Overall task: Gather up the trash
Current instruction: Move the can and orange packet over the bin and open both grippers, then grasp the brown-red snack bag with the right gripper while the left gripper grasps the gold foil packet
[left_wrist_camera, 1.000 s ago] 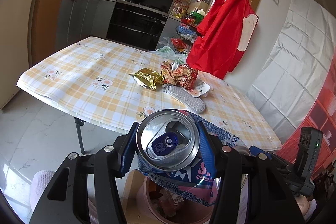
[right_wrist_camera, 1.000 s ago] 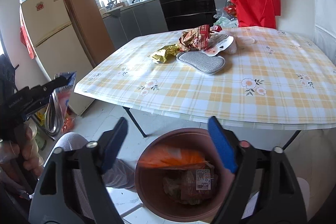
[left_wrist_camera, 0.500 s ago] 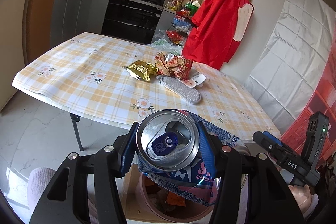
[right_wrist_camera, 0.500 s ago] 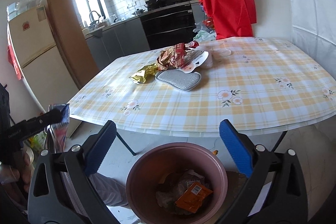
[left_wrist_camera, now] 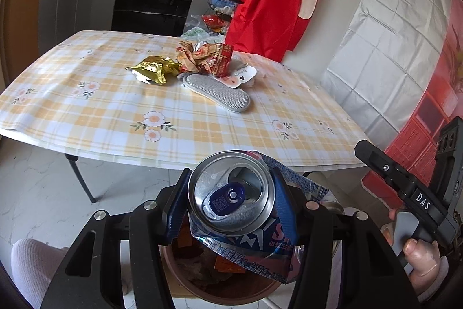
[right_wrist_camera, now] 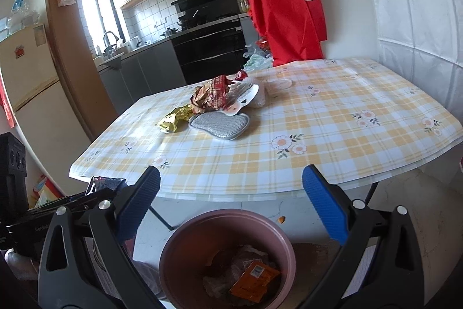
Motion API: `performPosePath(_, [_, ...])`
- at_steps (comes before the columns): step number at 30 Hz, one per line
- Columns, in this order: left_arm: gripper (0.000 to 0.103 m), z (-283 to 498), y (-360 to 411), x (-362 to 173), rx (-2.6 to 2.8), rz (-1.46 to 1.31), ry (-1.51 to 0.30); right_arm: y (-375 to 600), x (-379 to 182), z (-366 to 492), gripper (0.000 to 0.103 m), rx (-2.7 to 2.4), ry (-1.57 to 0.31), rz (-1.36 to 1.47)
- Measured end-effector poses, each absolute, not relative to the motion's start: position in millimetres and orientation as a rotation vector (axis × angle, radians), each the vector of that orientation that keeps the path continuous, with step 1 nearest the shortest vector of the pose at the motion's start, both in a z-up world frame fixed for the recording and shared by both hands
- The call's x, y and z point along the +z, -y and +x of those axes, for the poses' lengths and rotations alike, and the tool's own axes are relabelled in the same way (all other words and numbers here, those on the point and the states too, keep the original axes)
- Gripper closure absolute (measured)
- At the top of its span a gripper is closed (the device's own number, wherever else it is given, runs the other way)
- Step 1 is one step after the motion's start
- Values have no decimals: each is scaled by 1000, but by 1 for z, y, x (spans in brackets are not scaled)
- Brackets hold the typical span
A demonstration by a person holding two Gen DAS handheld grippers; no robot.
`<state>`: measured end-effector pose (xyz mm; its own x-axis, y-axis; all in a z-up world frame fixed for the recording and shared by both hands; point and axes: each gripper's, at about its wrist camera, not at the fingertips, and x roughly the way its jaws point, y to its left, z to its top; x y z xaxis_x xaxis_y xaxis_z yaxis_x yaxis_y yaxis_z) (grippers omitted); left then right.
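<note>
While my left gripper [left_wrist_camera: 231, 193] clamps the drink can [left_wrist_camera: 231, 194] and a blue wrapper [left_wrist_camera: 260, 251] between its pads, it has come in over the pink bin [left_wrist_camera: 220, 291], which now sits directly under the can; a second ago the bin was only partly beneath it. I judge a release from here would drop both pieces inside, though the wrapper hangs toward the bin's right rim and could catch there.

My right gripper [right_wrist_camera: 231, 201] has just been opening and now stands wide with nothing between its jaws. From its own camera the bin [right_wrist_camera: 185, 233] lies below and ahead of it, with an orange packet [right_wrist_camera: 256, 278] lying on the rubbish inside that was still falling a second ago. So that hand's load is delivered and it is free.

Beyond the bin, on the table [right_wrist_camera: 347, 135], more trash waits: a gold wrapper [right_wrist_camera: 173, 119], a red crumpled packet [right_wrist_camera: 211, 96] and a white label card [right_wrist_camera: 246, 100], clustered around a grey scrubbing pad [right_wrist_camera: 220, 123]. I reckon the job is partway done.
</note>
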<state>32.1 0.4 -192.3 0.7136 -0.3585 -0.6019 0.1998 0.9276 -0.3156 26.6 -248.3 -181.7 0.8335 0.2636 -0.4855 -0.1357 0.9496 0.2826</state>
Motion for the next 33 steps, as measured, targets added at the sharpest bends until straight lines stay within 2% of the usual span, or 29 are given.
performPosePath(2, [50,35,3,-193,-324,-235,-712,249,-182,28,6,199,-543,241])
performPosePath(6, [31,34,4,-195,-360,-253,-699,249,-187,31,6,192,-566,246])
performPosePath(13, [22,32,-11,-197,-265,-254,-697,244,-194,35,6,201,-599,245])
performPosePath(33, [21,41,-57,-220,-130,-320,-733,230,-220,62,6,234,-724,177])
